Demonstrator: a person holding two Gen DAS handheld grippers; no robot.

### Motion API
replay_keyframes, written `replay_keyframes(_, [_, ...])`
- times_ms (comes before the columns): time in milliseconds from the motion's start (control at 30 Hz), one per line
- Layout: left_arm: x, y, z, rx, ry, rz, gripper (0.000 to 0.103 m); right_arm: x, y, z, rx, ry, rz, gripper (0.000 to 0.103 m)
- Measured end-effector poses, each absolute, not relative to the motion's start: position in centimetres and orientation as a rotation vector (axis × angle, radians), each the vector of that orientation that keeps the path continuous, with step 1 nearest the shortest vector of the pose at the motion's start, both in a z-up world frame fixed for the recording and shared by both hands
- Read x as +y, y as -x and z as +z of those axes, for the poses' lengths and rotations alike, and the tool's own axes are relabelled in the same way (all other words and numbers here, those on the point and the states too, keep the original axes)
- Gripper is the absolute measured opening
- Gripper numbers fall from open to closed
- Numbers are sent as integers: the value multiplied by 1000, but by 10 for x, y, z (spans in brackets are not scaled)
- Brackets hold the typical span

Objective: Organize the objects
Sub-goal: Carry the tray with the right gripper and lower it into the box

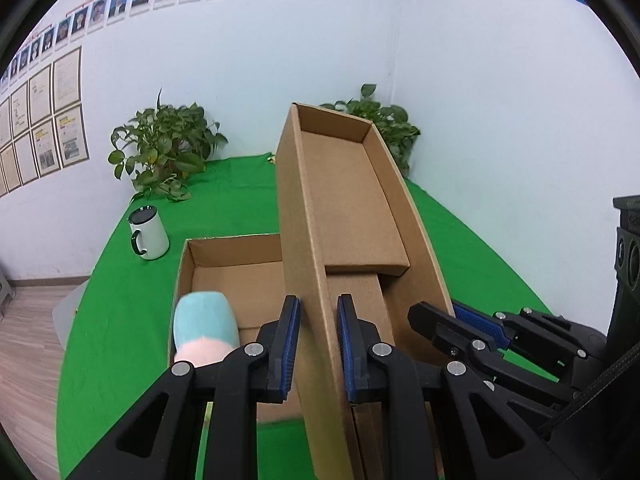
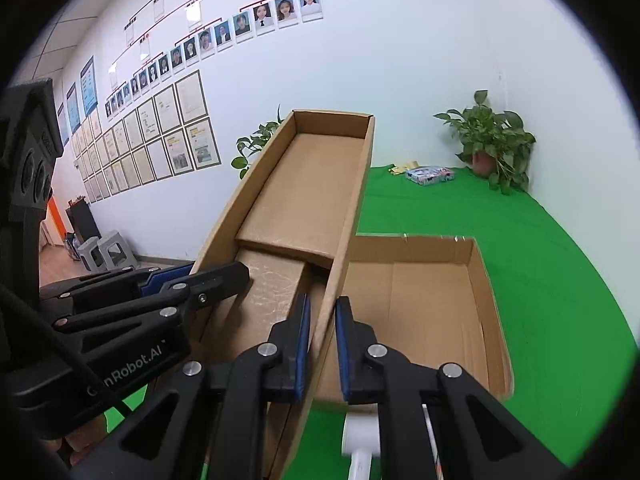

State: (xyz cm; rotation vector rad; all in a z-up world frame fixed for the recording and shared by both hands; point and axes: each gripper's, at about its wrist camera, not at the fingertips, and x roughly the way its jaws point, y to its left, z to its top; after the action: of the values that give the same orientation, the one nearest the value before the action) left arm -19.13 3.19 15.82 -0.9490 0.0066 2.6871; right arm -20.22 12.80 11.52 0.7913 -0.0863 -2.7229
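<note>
Left gripper (image 1: 318,344): clamped on the left wall of the long brown cardboard lid (image 1: 344,208).
Right gripper (image 2: 322,346): pinching the lid's right wall.
Lid: raised, tilted above the open brown cardboard box (image 1: 224,264) — green-clothed desk (image 1: 120,320), near edge.
Box: holds a blue-and-pink plush toy (image 1: 206,326).

The left gripper (image 1: 318,344) and the right gripper (image 2: 322,346) look alike: matte black plastic frames with triangular cut-outs in the linkage arms, round silver screws at the pivots, and 2 fingers lined with ribbed blue pads (image 1: 294,344). White lettering marks the left gripper's body in the right wrist view, beside a black braided cable (image 2: 52,344).
</note>
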Motion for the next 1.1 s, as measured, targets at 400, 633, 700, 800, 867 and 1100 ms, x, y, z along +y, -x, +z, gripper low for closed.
replay_keyframes(400, [26, 299, 110, 87, 1156, 2710, 13, 112, 299, 85, -99, -981, -2595, 12])
replay_keyframes(633, [25, 340, 30, 163, 1367, 2660, 11, 105, 335, 28, -156, -1132, -2515, 12])
replay_keyframes(700, [21, 350, 7, 168, 1422, 2642, 11, 104, 342, 11, -188, -1176, -2485, 12])
replay_keyframes(800, [16, 364, -24, 190, 1493, 2612, 11, 103, 352, -12, -230, -1237, -2444, 12])
replay_keyframes(867, [17, 369, -40, 204, 1535, 2587, 11, 103, 355, -21, -244, -1255, -2425, 12])
replay_keyframes(1100, [13, 367, -82, 213, 1633, 2527, 11, 105, 359, -49, -288, -1361, -2374, 12])
